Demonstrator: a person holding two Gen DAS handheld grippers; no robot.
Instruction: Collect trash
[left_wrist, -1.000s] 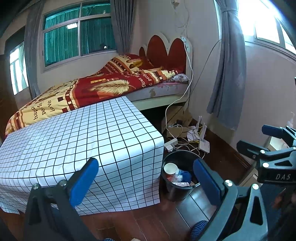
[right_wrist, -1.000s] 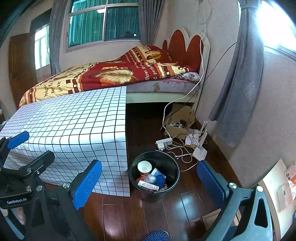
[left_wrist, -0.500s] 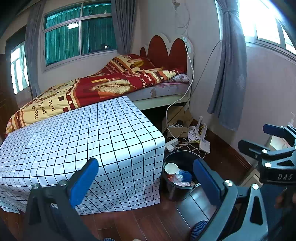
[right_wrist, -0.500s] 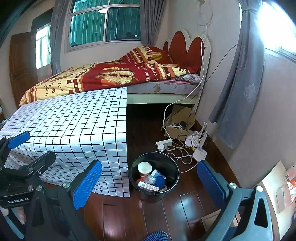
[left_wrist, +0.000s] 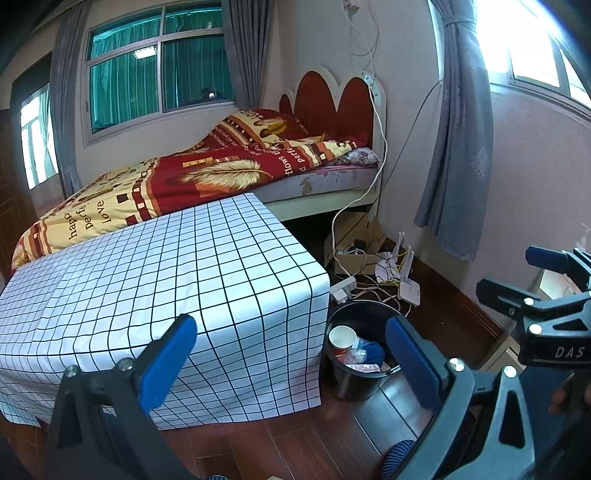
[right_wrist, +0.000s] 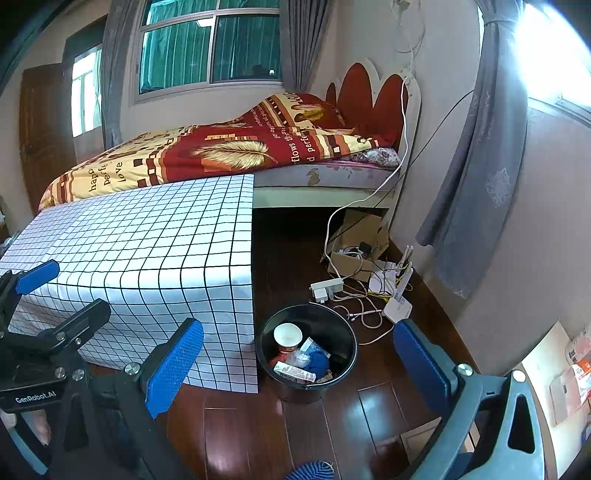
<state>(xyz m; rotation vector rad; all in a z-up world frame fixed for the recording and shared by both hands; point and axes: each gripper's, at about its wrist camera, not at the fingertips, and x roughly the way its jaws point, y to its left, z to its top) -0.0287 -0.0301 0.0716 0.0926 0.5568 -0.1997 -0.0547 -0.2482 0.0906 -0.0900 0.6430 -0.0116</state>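
Observation:
A black bin (left_wrist: 364, 321) (right_wrist: 334, 325) stands on the dark wood floor beside the table corner. Inside it lie a paper cup (left_wrist: 342, 336) (right_wrist: 287, 335), a blue wrapper (right_wrist: 317, 360), a flat carton (right_wrist: 294, 371) and clear plastic. My left gripper (left_wrist: 291, 354) hangs open above the table edge and bin, with nothing between its blue pads (left_wrist: 168, 363). My right gripper (right_wrist: 299, 365) is also open and empty, hovering over the bin. Each gripper appears at the edge of the other's view: the right one (left_wrist: 543, 280) and the left one (right_wrist: 55, 291).
A table under a white grid cloth (left_wrist: 147, 280) (right_wrist: 140, 251) fills the left. Behind it is a bed (left_wrist: 207, 173) with a red and yellow quilt. A power strip (right_wrist: 327, 286), cables, a router (right_wrist: 399, 308) and a cardboard box (right_wrist: 354, 254) clutter the floor by the wall.
Both views have drifted only slightly; the bin sits a touch differently in frame. Both grippers stay open and empty.

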